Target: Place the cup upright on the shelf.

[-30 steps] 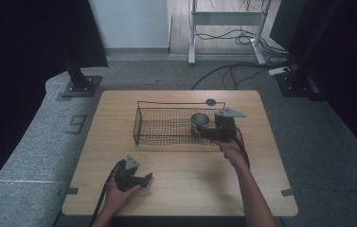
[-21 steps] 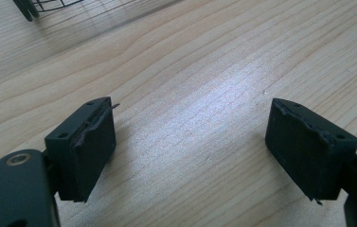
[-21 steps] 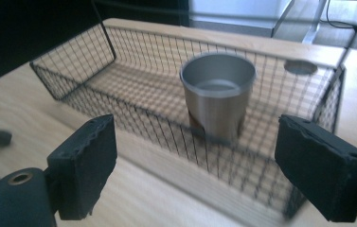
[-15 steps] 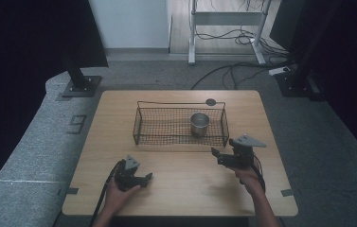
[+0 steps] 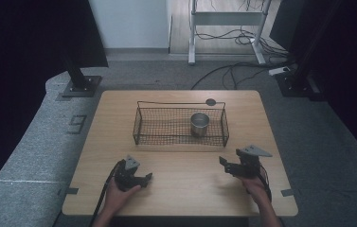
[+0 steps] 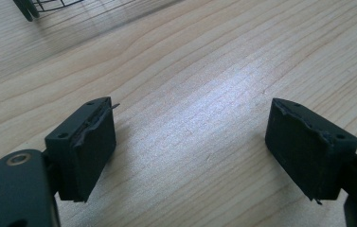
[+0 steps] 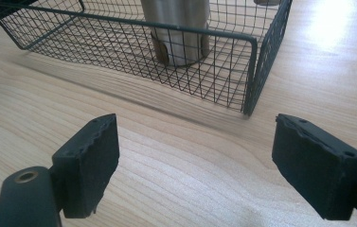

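A black wire basket point(image 5: 166, 141) stands in the middle of the wooden table point(image 5: 261, 123). A steel cup point(image 5: 199, 124) stands upright in its right half. My right gripper point(image 5: 226, 166) hovers low over the table's near right, in front of the basket's right corner and apart from it. In the right gripper view the basket point(image 7: 254, 71) and the cup point(image 7: 181, 33) lie ahead of the right gripper point(image 7: 195, 165). Its jaws have just been closing, still stand apart, and have nothing between them. My left gripper point(image 5: 144, 179) rests at the near left, open over bare wood point(image 6: 190, 151).
A small dark disc point(image 5: 210, 101) lies on the table behind the basket. A basket corner point(image 6: 29, 7) shows at the top left of the left gripper view. Beyond the table are grey floor, cables and a metal stand point(image 5: 228, 19).
The right gripper has pulled back from the cup in the basket toward the near right of the table and come down. The cup stays in the basket. The left gripper has not moved.
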Available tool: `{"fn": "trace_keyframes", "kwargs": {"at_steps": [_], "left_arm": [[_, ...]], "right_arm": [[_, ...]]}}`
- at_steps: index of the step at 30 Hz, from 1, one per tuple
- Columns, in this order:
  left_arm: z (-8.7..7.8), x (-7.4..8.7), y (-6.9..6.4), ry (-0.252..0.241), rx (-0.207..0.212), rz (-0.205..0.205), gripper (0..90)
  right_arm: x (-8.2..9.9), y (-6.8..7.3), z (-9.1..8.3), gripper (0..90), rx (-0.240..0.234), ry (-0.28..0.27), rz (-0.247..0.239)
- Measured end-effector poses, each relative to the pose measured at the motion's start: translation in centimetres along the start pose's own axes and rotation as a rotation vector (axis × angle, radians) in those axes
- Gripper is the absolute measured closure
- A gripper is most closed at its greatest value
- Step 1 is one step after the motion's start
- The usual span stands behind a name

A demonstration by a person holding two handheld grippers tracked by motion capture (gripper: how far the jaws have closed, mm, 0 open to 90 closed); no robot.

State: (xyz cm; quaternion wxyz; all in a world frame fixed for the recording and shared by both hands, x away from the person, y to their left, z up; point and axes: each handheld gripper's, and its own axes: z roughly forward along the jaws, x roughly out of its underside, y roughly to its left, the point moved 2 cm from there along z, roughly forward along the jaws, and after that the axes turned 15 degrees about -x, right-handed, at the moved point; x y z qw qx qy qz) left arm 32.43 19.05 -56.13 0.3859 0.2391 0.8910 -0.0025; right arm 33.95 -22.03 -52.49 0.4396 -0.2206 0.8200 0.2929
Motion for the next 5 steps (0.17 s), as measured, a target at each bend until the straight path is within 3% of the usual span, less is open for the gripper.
{"fn": "trace_keyframes", "kwargs": {"at_steps": [5], "left_arm": [[0.0,0.0,0.01,0.0,0.001,0.0,17.0]], "right_arm": [[0.08,-0.04,0.04,15.5,0.008,0.004,-0.009]]}}
